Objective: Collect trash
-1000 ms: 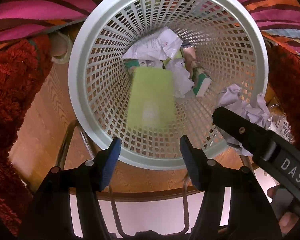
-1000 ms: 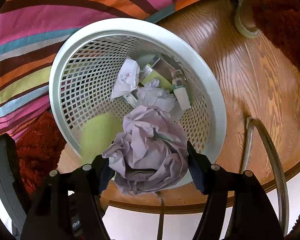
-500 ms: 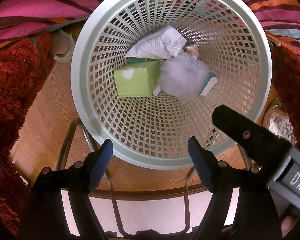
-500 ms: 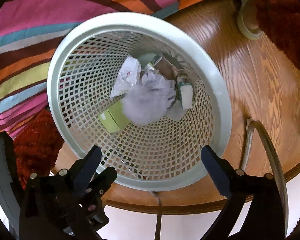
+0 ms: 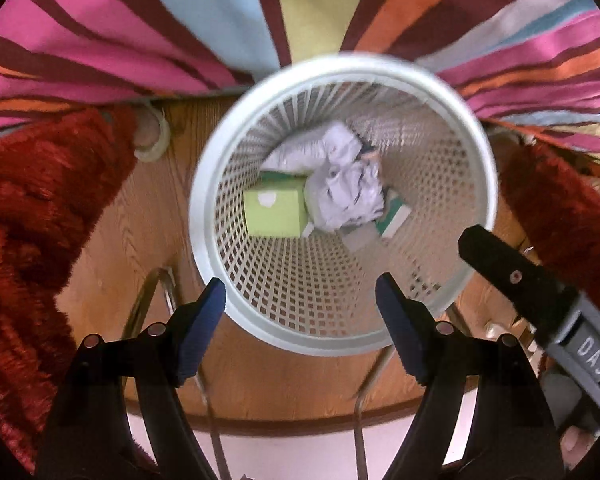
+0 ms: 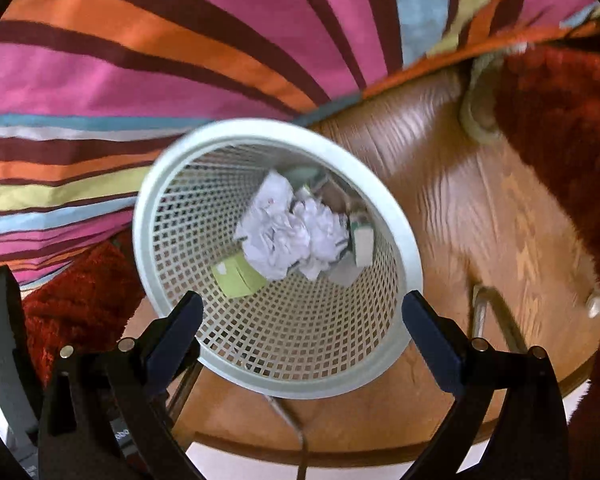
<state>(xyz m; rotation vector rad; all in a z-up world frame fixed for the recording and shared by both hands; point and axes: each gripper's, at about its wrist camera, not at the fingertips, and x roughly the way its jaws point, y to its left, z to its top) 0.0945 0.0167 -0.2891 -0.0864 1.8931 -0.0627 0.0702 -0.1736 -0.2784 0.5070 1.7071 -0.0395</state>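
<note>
We see a matt plastic lattice basket (image 5: 204,216) holding crumpled paper (image 5: 346,194) and a smooth green carton (image 5: 274,210); glossy grained wood floor (image 6: 480,208), shaggy red rug (image 5: 32,208) at left, striped cloth (image 6: 160,60) above.

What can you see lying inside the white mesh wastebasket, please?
In the wastebasket: crumpled white paper, a green box, and a green-and-white carton. Whatever lies beneath the paper is covered.

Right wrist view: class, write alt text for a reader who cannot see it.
An open, empty right gripper hovers above a white mesh wastebasket holding crumpled paper, a green box and other trash. The basket stands on a wooden floor beside striped fabric and a red shaggy rug.
</note>
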